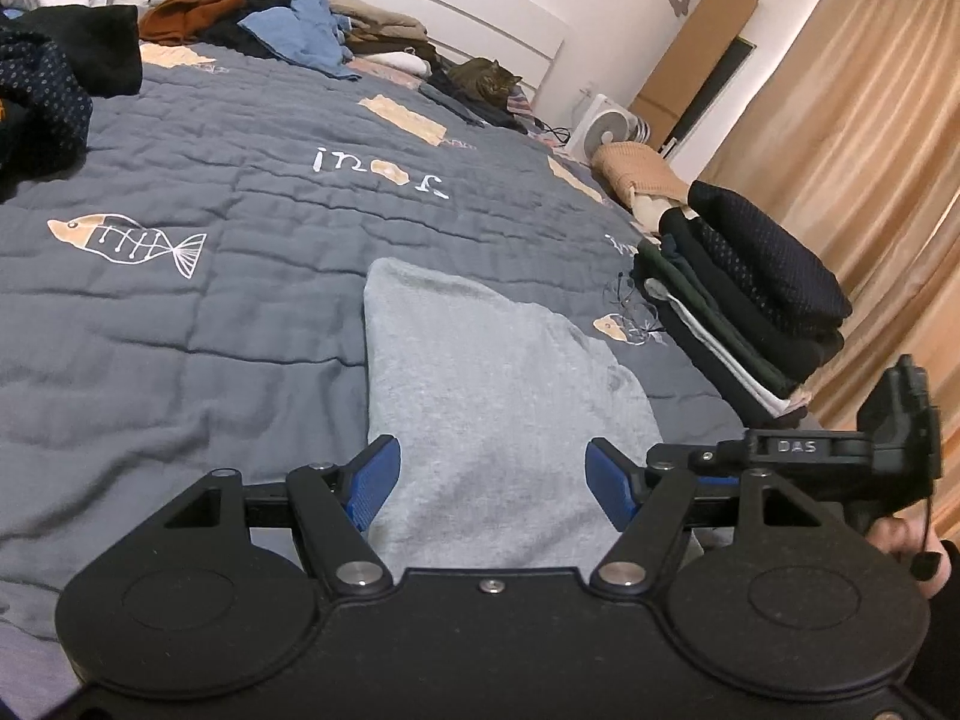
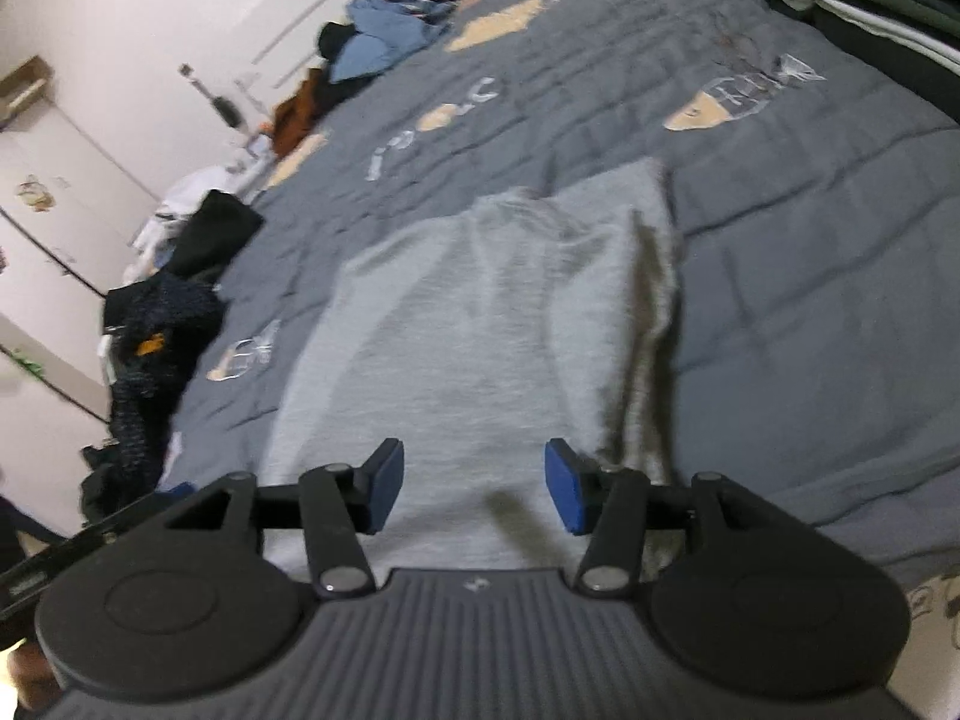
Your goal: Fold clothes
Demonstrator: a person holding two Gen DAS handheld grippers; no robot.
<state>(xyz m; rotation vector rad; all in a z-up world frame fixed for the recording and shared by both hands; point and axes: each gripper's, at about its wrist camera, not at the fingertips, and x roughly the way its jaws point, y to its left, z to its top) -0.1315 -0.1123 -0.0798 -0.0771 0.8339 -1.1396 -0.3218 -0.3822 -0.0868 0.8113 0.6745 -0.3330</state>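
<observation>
Both grippers, left [image 1: 491,483] and right [image 2: 474,489], hover with fingers released above the near end of a grey shirt [image 1: 480,372] lying part-folded on the bed [image 1: 210,192]. Soft, light, floppy; best pinched at its near corners.

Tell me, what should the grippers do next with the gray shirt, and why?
Probably lower both and pinch the near edge of the gray shirt. The left hand-held gripper and right hand-held gripper hang open above it, gripping nothing, and it lies only partly folded.
</observation>
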